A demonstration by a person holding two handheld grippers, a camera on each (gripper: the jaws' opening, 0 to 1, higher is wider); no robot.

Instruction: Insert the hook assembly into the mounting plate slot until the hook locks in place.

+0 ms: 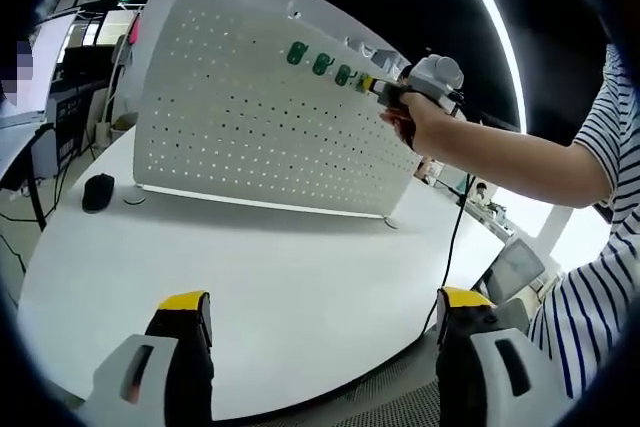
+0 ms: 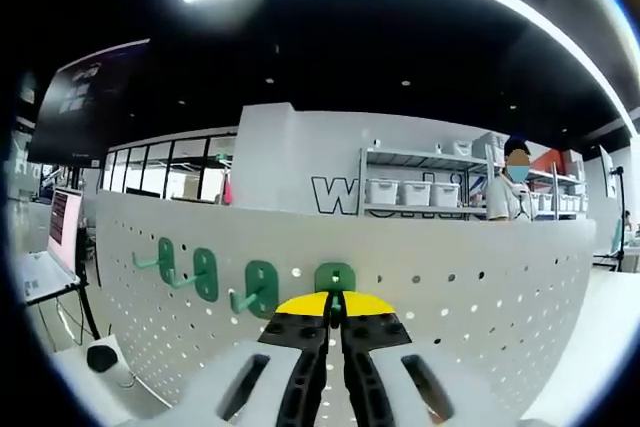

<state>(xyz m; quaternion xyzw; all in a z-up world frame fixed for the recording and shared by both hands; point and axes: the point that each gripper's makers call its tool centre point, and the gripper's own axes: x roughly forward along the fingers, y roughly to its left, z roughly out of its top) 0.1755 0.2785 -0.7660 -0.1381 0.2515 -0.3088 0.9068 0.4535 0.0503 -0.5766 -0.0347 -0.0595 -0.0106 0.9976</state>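
The right claw (image 2: pixel 335 309), jaws shut on a green hook (image 2: pixel 335 278), presses it straight ahead against the white perforated board (image 2: pixel 480 307) near its top edge, the hook's stem running along the jaws into the holes. Three more green plastic hooks (image 2: pixel 205 273) sit in a row just to one side of the claw. The left claw (image 1: pixel 325 319) hangs open and empty, well back over the smooth white worktop (image 1: pixel 300 277). Locking likely needs a further push forward.
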